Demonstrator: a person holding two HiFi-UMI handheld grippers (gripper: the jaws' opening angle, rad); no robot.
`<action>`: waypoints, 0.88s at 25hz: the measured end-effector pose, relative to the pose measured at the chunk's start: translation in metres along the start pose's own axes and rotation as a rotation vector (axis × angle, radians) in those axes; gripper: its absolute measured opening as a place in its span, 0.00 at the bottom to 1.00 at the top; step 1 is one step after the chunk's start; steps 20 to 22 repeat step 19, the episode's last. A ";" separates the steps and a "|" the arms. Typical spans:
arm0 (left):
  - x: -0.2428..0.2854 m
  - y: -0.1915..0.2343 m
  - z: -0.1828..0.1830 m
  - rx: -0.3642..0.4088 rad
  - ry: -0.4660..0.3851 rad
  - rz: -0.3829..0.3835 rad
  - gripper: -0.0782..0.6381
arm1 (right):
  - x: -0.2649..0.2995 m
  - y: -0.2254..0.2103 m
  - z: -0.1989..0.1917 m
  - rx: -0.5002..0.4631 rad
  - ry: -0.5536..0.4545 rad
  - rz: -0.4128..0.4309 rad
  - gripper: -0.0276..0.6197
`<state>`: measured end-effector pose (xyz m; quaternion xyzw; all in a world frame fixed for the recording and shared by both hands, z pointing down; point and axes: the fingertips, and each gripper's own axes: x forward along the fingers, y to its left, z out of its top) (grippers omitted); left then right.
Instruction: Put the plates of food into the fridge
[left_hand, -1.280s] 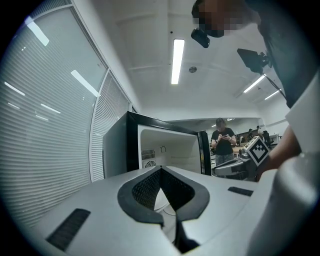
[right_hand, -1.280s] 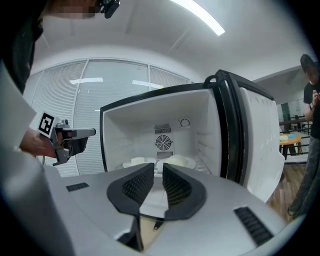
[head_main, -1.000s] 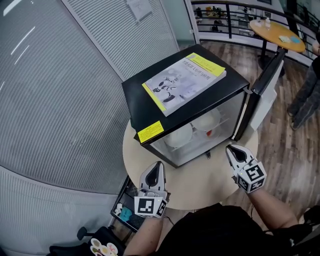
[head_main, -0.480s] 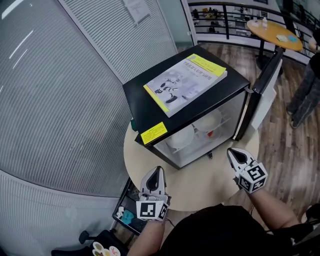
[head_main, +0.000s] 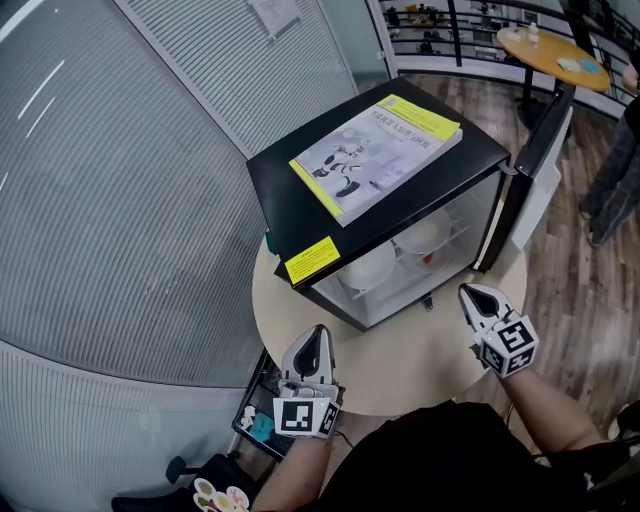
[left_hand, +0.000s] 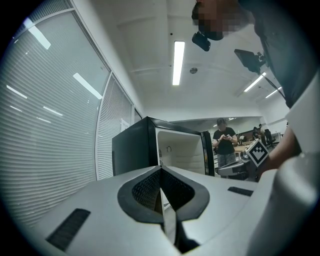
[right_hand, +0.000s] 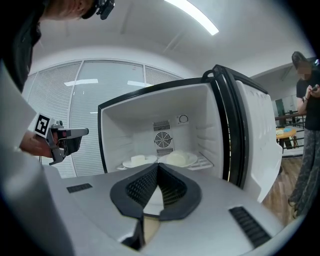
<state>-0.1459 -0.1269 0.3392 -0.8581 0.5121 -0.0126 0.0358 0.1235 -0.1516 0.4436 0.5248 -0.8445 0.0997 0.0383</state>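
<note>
A black mini fridge (head_main: 300, 195) stands on a round beige table (head_main: 400, 370) with its door (head_main: 540, 150) swung open to the right. Two white plates of food sit side by side on its wire shelf: one on the left (head_main: 365, 270) (right_hand: 137, 161), one on the right (head_main: 420, 240) (right_hand: 178, 158). My left gripper (head_main: 318, 332) (left_hand: 161, 170) hovers shut and empty at the table's near left edge. My right gripper (head_main: 467, 291) (right_hand: 158, 165) is shut and empty in front of the open fridge, pointing at the plates.
A yellow-edged book (head_main: 375, 155) lies on the fridge top. A cart with small items (head_main: 255, 410) sits under the table at the left. A person (head_main: 615, 170) stands at the right, beyond the door. A round orange table (head_main: 550, 50) is behind.
The head view has shifted slightly. Both grippers stay in about the same places in front of the fridge, and the plates have not moved.
</note>
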 end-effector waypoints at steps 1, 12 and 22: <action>0.000 0.001 0.001 -0.004 0.000 0.001 0.11 | 0.001 0.002 0.001 -0.015 -0.001 0.001 0.05; 0.008 0.010 -0.002 -0.019 0.012 -0.017 0.11 | 0.016 0.005 0.007 -0.084 0.001 -0.008 0.05; -0.009 0.019 -0.003 -0.040 0.022 0.019 0.11 | 0.022 0.024 0.009 -0.072 0.016 0.025 0.05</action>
